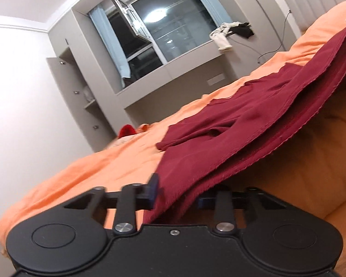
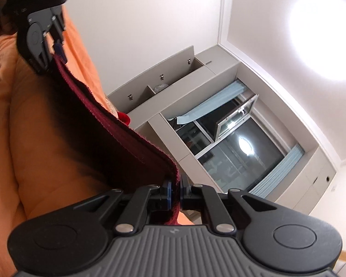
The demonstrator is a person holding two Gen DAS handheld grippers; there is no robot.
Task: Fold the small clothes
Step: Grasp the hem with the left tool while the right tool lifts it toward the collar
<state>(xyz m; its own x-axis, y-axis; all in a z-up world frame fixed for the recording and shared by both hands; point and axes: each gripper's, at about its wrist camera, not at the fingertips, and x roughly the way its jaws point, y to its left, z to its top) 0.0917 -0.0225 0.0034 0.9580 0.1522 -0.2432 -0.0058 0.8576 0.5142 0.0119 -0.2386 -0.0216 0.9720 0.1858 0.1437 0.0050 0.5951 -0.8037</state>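
right gripper (image 2: 175, 192): jaws pinched tight on maroon garment (image 1: 253, 124) hem | left gripper (image 1: 176, 190): jaws narrowed, hem between them, grip unclear | garment stretches ahead of both over orange bedding (image 1: 92, 161)

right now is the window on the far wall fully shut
No, one pane of the window stands swung open into the room.

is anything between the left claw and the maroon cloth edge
Nothing visible. The maroon garment hem already lies between the left claw pads, above the orange bedcover. The right claw is shut on the same hem.
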